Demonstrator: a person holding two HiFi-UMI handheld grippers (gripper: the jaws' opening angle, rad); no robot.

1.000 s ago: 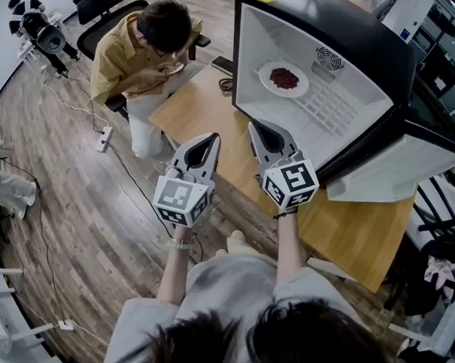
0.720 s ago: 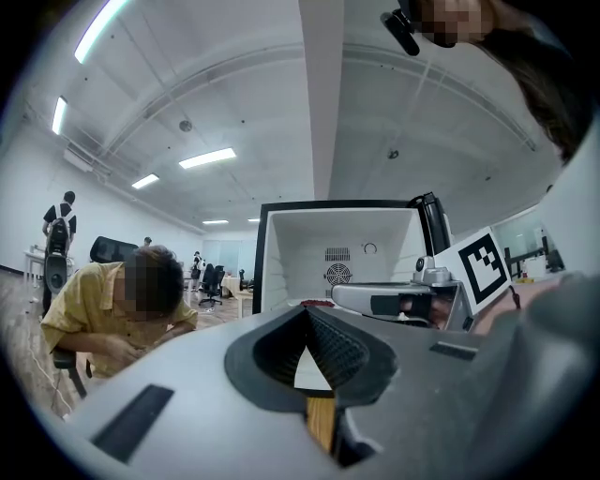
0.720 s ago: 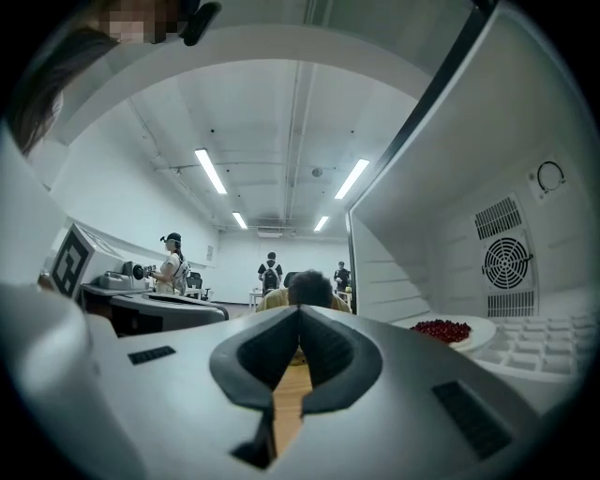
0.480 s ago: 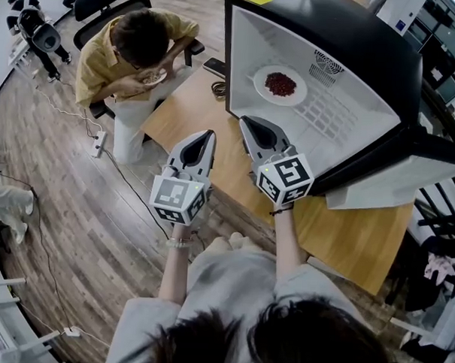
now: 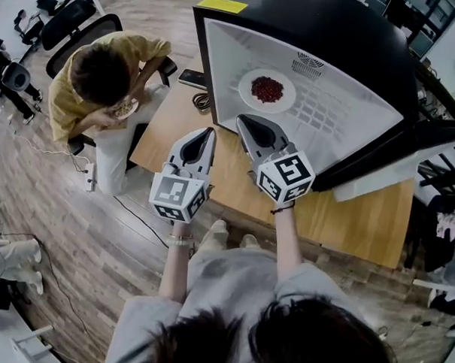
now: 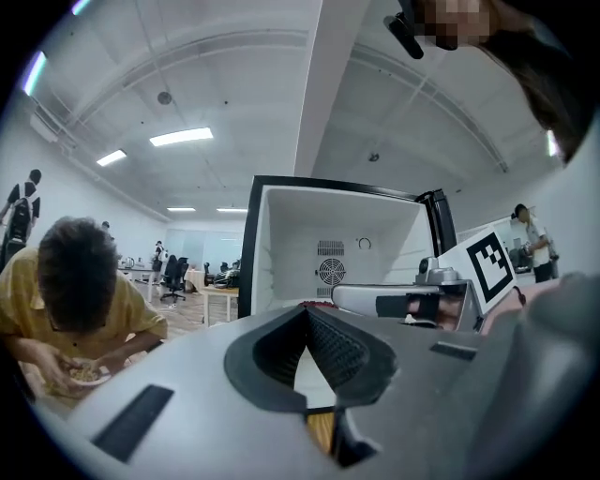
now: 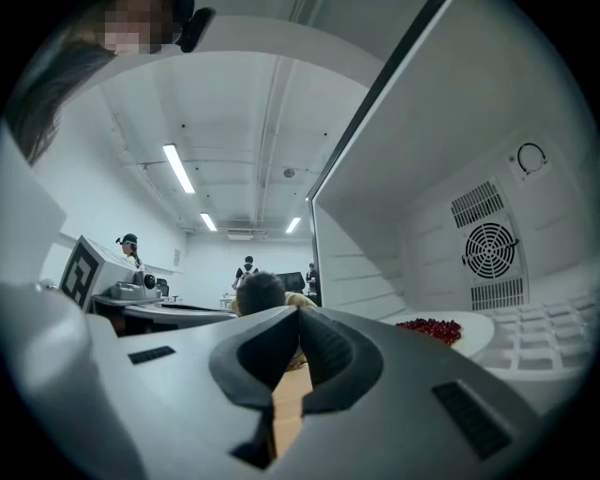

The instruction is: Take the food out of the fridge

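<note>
A white plate (image 5: 283, 97) with a heap of red food (image 5: 267, 88) lies deep inside the open fridge (image 5: 218, 60), which stands on a wooden table (image 5: 346, 220). My right gripper (image 5: 241, 119) is shut and empty, its tip at the fridge's front edge, short of the plate. In the right gripper view the red food (image 7: 429, 327) and plate (image 7: 478, 330) lie ahead to the right of the right gripper (image 7: 298, 311). My left gripper (image 5: 208, 131) is shut and empty over the table, left of the right one. In the left gripper view, the left gripper (image 6: 305, 309) points at the fridge (image 6: 333, 239).
A person (image 5: 96, 77) sits eating at the table's far left end. A phone (image 5: 193, 78) and coiled cable (image 5: 201, 100) lie beside the fridge's left wall. The fridge door (image 5: 378, 176) hangs open at the right. Office chairs stand at the back left.
Both grippers have moved forward toward the fridge opening; the right tip now reaches its front edge. Both stay shut and empty.
</note>
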